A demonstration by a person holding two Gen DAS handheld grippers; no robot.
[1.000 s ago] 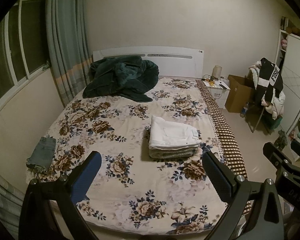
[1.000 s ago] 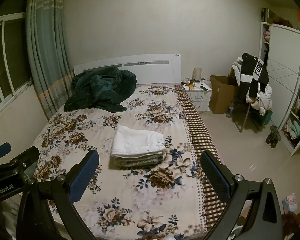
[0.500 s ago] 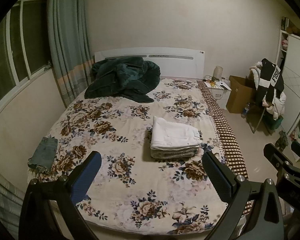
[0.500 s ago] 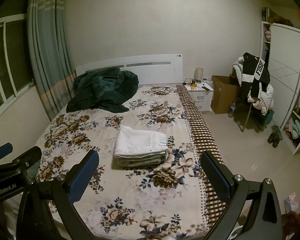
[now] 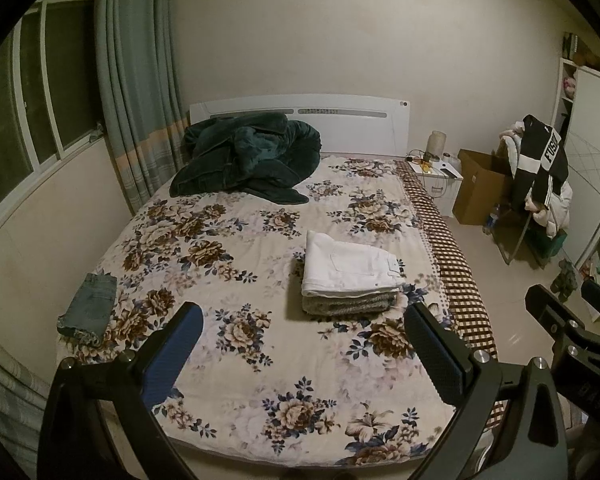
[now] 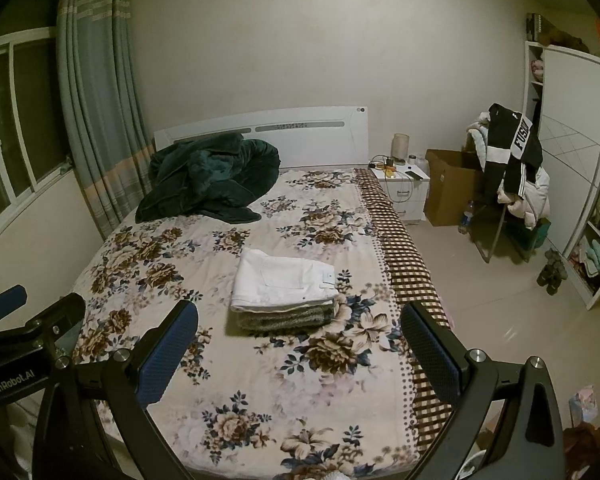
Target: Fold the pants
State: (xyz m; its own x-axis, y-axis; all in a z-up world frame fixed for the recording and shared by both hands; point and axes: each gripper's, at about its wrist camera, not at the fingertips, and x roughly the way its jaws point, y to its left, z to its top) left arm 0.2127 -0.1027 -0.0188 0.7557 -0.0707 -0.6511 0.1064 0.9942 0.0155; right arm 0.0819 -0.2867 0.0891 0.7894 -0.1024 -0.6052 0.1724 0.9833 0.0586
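Folded white pants lie on top of a folded grey garment in a neat stack on the floral bedspread; the stack also shows in the right wrist view. Small folded denim shorts lie at the bed's left edge. My left gripper is open and empty, held above the foot of the bed, well short of the stack. My right gripper is open and empty, also back from the stack.
A dark green blanket is heaped by the white headboard. A nightstand, cardboard box and a chair with clothes stand right of the bed. A wardrobe is at the far right. Curtains hang left.
Both grippers have drawn back and risen slightly from the bed, so the stack looks a little farther. Both stay open and empty.
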